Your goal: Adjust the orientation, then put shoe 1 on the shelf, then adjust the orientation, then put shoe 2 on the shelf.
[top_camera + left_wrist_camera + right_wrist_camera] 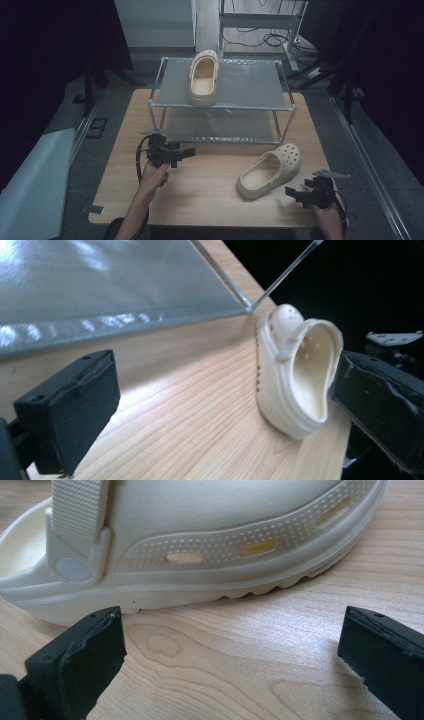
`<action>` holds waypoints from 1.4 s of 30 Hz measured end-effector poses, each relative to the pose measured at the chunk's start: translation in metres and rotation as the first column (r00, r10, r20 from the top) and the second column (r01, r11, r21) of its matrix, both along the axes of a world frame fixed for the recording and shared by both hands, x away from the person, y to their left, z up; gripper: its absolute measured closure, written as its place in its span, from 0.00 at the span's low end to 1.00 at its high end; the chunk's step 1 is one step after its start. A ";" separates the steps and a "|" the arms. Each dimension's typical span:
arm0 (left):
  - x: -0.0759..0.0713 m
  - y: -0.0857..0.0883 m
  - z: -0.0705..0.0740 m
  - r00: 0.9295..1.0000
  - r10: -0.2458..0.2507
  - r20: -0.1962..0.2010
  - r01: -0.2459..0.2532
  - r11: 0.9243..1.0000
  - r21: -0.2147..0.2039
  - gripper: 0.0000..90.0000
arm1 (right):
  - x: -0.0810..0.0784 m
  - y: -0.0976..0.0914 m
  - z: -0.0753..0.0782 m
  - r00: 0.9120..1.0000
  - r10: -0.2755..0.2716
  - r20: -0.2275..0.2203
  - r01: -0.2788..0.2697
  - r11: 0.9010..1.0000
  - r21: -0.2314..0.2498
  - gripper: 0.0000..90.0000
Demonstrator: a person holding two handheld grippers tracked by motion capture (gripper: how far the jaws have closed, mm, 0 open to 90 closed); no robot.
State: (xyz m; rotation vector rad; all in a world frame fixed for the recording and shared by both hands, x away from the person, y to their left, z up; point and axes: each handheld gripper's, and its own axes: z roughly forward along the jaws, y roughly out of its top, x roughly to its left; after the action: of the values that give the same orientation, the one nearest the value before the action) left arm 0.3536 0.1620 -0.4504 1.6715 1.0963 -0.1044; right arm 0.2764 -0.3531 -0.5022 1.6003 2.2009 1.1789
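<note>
Wooden table (pixel 210 185), near right: cream clog (pixel 270 171) just beside the right gripper (pixel 300 194), jaws wide, empty. Close squarely on the side wall, then lift level toward the rack (pixel 250 82). Left gripper (pixel 181 154) also wide, holding nothing.

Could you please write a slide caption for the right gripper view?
Open right claw faces the side of a cream clog lying on the wooden table.

Dim light is lying over the high view, its corners falling into black from nine to three o'clock. The table (pixel 200 190) is catching a soft glow from above. In the left gripper view, glare is streaking the rack shelf (pixel 100 290) at eleven o'clock, and the near jaws are blurring in both gripper views.
</note>
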 end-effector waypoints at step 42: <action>-0.030 -0.006 -0.042 0.999 0.035 0.037 -0.045 0.950 0.308 0.00 | 0.004 0.066 0.026 0.987 -0.114 0.113 0.122 0.991 -0.063 0.00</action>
State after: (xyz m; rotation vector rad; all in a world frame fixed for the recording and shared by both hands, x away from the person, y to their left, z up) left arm 0.3237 0.1563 -0.4926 1.9198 1.1672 0.1263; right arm 0.2809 -0.2874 -0.4760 1.5752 2.0271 1.1165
